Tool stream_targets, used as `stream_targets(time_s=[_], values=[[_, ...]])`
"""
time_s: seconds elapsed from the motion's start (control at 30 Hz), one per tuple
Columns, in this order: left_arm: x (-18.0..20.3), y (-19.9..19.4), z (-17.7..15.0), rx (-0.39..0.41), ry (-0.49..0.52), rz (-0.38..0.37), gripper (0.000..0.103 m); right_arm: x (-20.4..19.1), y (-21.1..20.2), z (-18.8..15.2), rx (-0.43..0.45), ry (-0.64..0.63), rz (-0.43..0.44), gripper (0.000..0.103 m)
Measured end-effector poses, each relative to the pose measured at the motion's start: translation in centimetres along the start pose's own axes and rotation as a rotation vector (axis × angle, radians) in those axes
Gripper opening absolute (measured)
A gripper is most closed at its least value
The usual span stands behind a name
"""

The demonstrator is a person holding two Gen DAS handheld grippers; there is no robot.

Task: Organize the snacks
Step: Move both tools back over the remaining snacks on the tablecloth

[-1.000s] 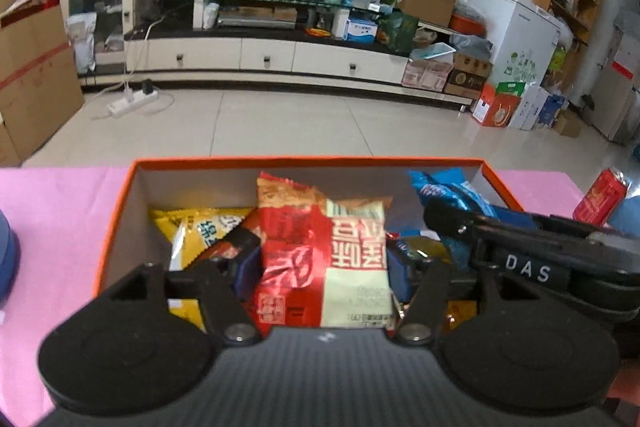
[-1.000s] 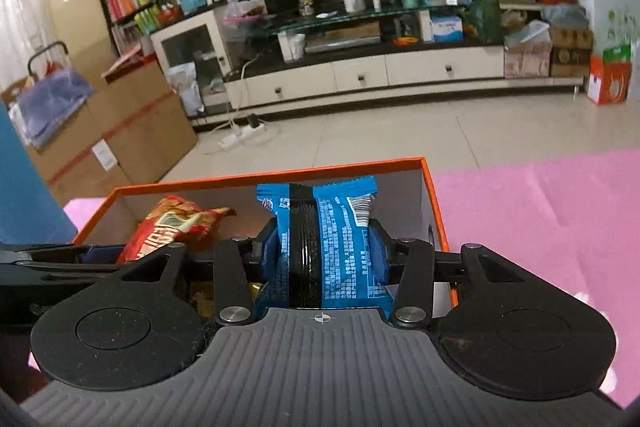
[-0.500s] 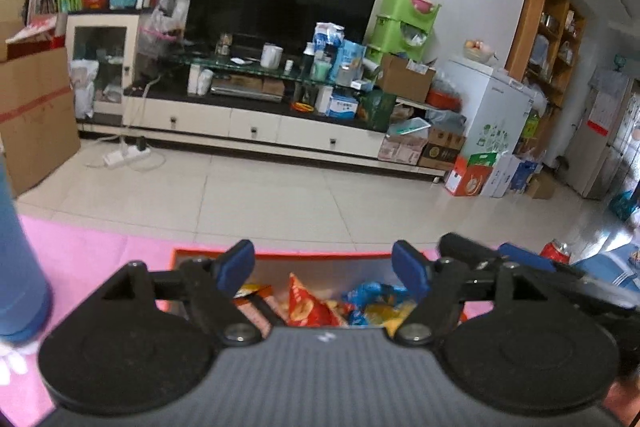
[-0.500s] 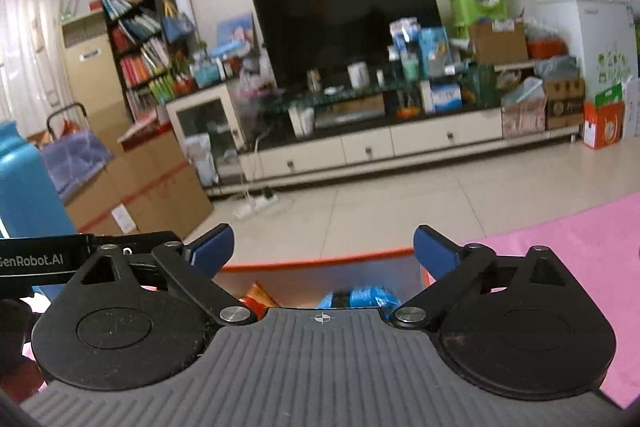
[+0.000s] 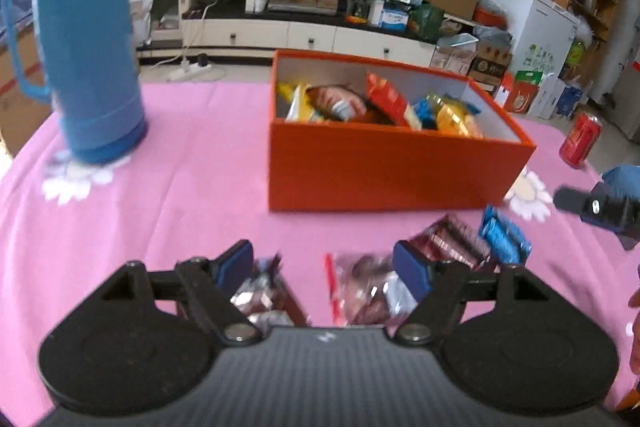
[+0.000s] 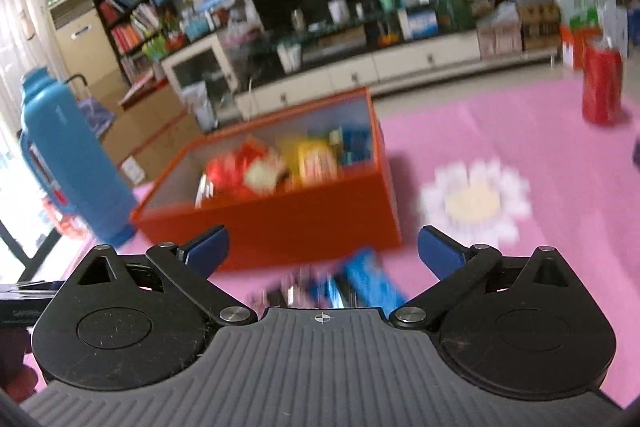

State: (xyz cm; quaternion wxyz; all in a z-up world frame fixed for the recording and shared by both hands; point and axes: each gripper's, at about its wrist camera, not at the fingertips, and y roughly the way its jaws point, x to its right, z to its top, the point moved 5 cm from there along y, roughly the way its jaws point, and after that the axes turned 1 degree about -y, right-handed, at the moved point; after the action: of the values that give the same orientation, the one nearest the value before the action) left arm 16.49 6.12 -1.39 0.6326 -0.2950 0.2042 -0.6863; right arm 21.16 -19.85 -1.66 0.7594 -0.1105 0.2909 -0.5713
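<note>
Both claws, emptied, have pulled back from the orange box (image 5: 384, 171).

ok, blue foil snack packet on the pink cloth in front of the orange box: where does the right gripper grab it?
Judging by its pose, pinch the blue foil snack packet across its narrow width, mid-body. It lies flat and elongated, so the open right gripper should come from above, fingers straddling the long sides.

Blurred snack packets (image 6: 352, 287) behind gripper
</note>
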Motion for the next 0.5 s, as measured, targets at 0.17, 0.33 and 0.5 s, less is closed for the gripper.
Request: stream_targets(time_s=[0.17, 0.33, 0.5], values=[[-1.3, -0.7, -0.2, 0.037, 0.029, 0.064, 0.076, -1.0, -0.2, -2.7, -0.052, -0.102, 0.031, 0.090], [-4.0, -0.1, 0.9, 0.046, -0.035, 0.066, 0.076, -6.3, 2.6, -2.8, -0.101, -0.231, 0.173, 0.089], [-7.2, 1.1, 0.6, -0.006, -0.104, 0.073, 0.076, -12.3, 6.5, -4.4, -0.145, -0.481, 0.235, 0.086]])
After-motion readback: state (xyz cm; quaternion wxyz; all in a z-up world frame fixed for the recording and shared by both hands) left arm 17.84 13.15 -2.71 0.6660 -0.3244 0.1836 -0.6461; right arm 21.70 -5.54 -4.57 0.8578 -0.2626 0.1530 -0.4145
